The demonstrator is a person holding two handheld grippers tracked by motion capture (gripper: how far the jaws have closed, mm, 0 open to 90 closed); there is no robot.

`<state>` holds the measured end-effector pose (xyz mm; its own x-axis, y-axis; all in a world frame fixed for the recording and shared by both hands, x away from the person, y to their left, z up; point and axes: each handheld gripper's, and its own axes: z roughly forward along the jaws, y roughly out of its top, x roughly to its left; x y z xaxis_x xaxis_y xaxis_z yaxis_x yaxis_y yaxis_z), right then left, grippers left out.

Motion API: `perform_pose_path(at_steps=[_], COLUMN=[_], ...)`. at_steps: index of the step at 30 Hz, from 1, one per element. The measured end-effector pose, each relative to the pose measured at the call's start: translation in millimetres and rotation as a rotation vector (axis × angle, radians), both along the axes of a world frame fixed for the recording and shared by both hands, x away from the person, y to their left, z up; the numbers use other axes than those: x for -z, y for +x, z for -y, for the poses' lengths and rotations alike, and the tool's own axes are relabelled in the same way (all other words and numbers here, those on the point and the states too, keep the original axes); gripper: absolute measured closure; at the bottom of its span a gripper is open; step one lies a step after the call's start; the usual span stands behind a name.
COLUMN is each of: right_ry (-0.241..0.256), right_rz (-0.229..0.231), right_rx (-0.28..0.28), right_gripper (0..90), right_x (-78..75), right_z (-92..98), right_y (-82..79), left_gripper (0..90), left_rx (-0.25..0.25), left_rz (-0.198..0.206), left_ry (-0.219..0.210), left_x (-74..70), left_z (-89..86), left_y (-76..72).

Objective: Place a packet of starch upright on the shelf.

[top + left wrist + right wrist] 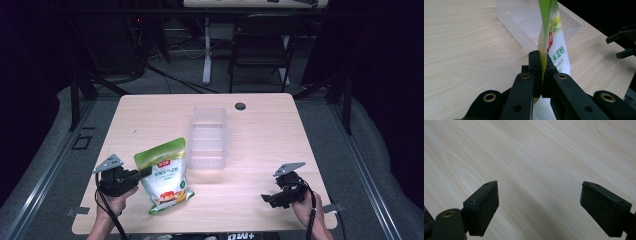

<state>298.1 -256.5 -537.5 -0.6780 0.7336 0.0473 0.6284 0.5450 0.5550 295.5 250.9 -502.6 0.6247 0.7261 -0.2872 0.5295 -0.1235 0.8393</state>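
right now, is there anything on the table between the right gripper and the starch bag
No. In the high view only bare wood of the table lies between the open right gripper and the starch bag, which the left gripper pinches.

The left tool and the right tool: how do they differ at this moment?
The left tool is shut on the edge of the green pouch; the right tool is open, with nothing between its jaws. The left tool points toward the clear plastic container; the right tool faces bare table. Both are black, and each is held in a hand near the table's front edge.
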Motion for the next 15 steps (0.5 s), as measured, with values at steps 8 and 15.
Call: perform_pose_path(at_steps=[8, 15], right_ry=[0.006, -0.002], right_rz=[-0.004, -0.001], right_rx=[0.001, 0.008], right_gripper=[14.7, 14.7], right_x=[1.4, 0.6], right_z=[0.1, 1.8], right_y=[1.3, 1.3], left_gripper=[90.0, 90.0], left_rx=[0.031, 0.055], left_rz=[0.027, 0.096], left_ry=[0.007, 0.049], left_x=[-9.8, -21.2], left_z=[3.7, 9.8], left_y=[-2.2, -8.7])
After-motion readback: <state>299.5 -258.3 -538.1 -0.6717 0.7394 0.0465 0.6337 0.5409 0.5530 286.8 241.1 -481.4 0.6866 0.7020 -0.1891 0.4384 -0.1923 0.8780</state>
